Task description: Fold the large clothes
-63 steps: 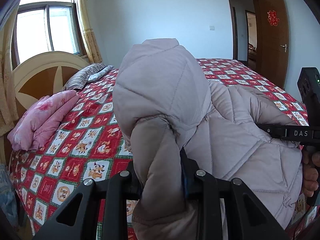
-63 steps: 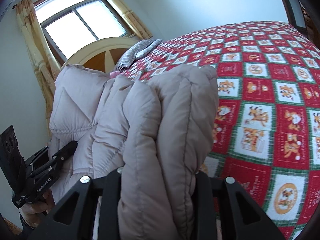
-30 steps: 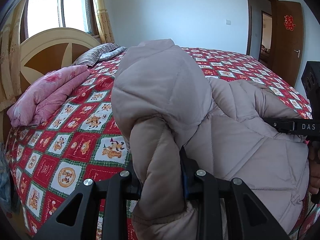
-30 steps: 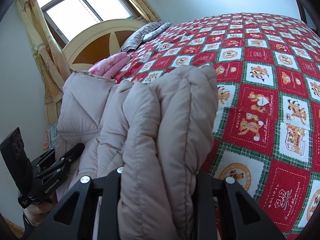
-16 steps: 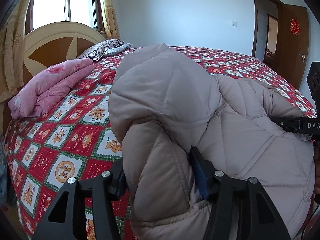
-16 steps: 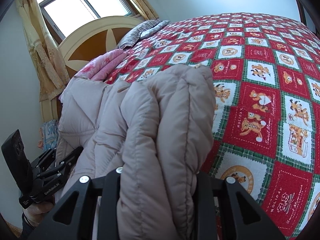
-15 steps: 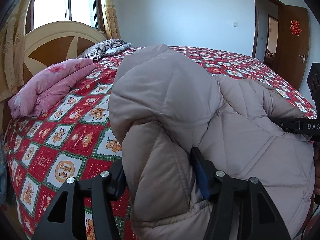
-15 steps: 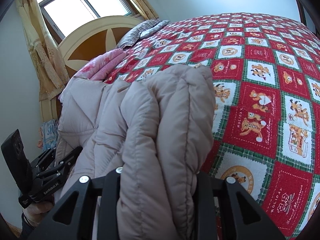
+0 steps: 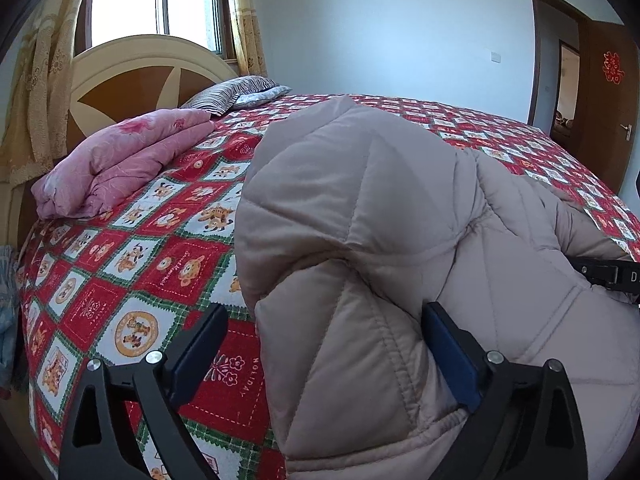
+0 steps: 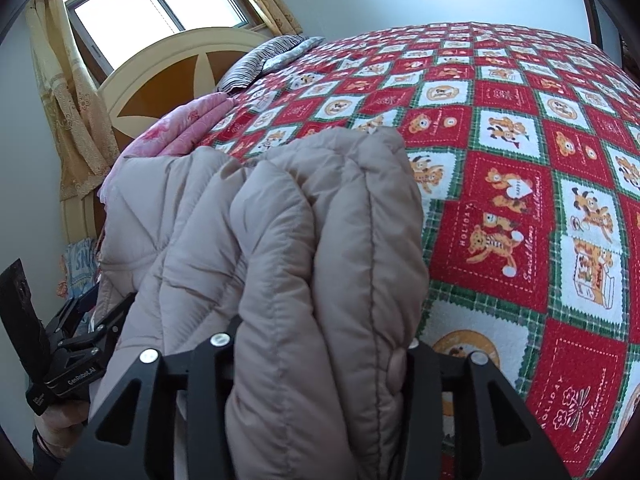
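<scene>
Left gripper (image 9: 324, 354) jaws apart around a coat (image 9: 400, 240) fold at lower centre. Right gripper (image 10: 316, 344) jaws clamped on the bunched coat above the bed (image 10: 520, 120).

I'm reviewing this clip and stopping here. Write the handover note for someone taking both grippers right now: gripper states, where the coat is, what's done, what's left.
Left gripper: jaws spread wide, left finger clear of the fabric; it no longer clamps the puffy coat.
Right gripper: shut on a thick bunch of the coat.
Coat: bundled in several layers at the near edge of the bed; whether it fully rests on the quilt cannot be told.
Pink blanket and striped pillow lie by the headboard, apart from the coat.
Done: coat gathered into a folded bundle.
Left: probably open the right gripper, then tidy the fold.
</scene>
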Tool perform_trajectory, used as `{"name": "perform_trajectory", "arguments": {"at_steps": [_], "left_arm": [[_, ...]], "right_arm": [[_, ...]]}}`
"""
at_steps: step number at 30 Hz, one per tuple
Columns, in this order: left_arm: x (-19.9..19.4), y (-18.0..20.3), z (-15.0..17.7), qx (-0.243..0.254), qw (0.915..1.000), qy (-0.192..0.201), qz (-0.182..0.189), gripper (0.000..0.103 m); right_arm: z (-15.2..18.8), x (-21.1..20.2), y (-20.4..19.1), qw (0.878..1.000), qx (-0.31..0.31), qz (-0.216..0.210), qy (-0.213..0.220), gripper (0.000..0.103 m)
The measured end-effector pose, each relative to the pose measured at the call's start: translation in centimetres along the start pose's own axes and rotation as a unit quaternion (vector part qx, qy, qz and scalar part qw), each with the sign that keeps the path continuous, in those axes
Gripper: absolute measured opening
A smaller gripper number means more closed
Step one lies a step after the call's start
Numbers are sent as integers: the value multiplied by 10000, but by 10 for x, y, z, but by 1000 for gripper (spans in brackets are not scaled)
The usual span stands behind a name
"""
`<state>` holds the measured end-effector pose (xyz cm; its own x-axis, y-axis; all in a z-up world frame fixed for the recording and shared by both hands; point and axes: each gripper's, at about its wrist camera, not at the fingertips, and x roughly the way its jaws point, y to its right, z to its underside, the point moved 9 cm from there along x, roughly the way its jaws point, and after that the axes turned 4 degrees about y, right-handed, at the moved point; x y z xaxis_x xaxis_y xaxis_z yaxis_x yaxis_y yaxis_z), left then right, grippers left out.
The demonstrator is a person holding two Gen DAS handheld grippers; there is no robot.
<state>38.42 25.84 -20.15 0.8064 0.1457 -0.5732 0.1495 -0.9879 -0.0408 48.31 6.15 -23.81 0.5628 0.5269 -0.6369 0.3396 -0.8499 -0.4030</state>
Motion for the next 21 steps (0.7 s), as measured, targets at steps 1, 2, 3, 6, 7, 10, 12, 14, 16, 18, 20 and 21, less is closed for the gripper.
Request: {"name": "perform_trajectory", "arguments": {"at_steps": [1,2,3,6,7,10,12,14,16,18,20,21], "left_arm": [[0,0,0,-9,10000,-1,-3,98],[-1,0,0,-9,10000,6,-26,98],[-2,0,-1,4,10000,23,-67,98],[-10,1,-4,88,9997,104,-203,98],[-13,1,-4,103,9996,117,-244,98],[-31,-1,-8,188,9987,211,-424,98],[-54,-3,-13,247,9974,399,-538,98],[-85,-3,-17,252,9959,652,-578,98],[-115,-5,-20,193,9944,872,-565,98],[-141,-8,-21,89,9927,1066,-558,98],[-161,-10,-24,3,9911,1221,-532,98],[-171,-11,-25,-33,9902,1291,-531,98]], "right_arm": [[0,0,2,10000,-2,30,11,49],[0,0,3,10000,3,54,15,54],[1,0,5,10000,16,69,17,57],[0,-4,8,9999,49,113,53,62],[-1,-6,8,9999,43,118,62,63],[-2,-17,6,9997,28,181,153,65],[-5,-34,3,9991,-5,318,297,67],[-7,-59,-5,9970,-169,553,505,69],[-7,-86,-18,9930,-475,702,819,77],[-6,-115,-34,9879,-689,760,1164,86],[-1,-138,-49,9842,-779,688,1437,88],[0,-145,-54,9830,-807,676,1504,88]]}}
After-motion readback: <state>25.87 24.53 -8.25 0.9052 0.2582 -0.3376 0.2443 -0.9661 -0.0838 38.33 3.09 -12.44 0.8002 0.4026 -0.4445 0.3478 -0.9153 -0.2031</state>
